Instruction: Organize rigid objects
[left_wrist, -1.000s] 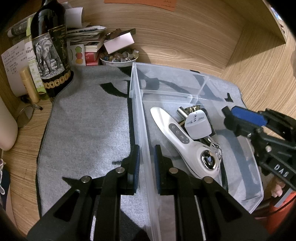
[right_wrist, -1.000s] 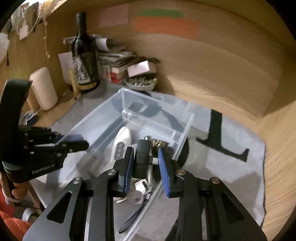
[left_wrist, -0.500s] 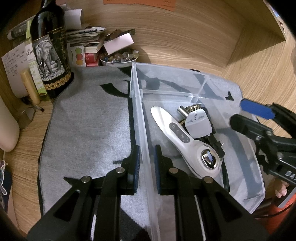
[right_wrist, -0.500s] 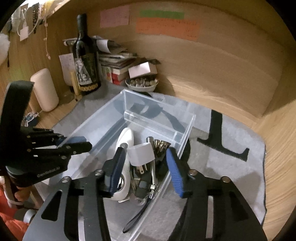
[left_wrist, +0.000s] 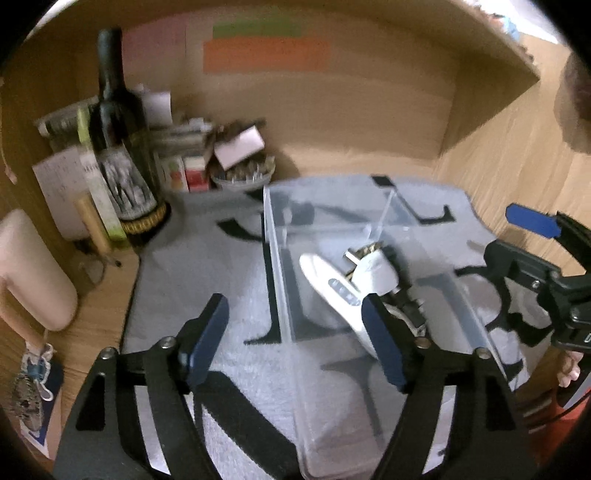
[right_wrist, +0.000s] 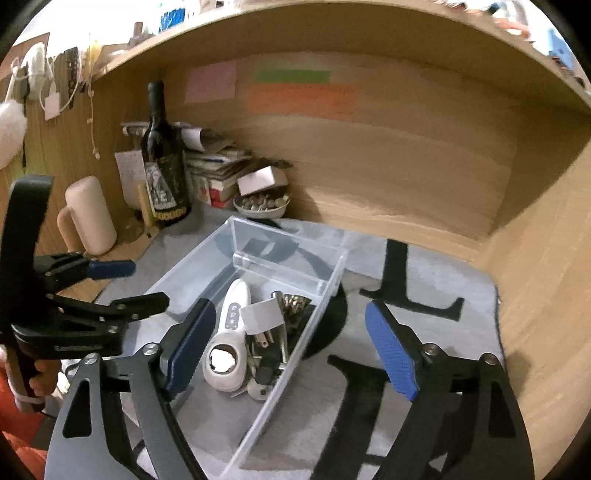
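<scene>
Both tongs spreading, nothing gripped: left gripper straddles the clear plastic bin wall, right gripper above it. Inside: white handheld device, white plug adapter, metal bits.

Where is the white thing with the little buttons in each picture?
Left wrist view: the white handheld device lies inside the clear plastic bin, right of centre, partly behind that tool's right finger.
Right wrist view: the same device lies in the bin, left of centre, lower middle.
Shared landmark: the dark wine bottle standing at the back left.
</scene>
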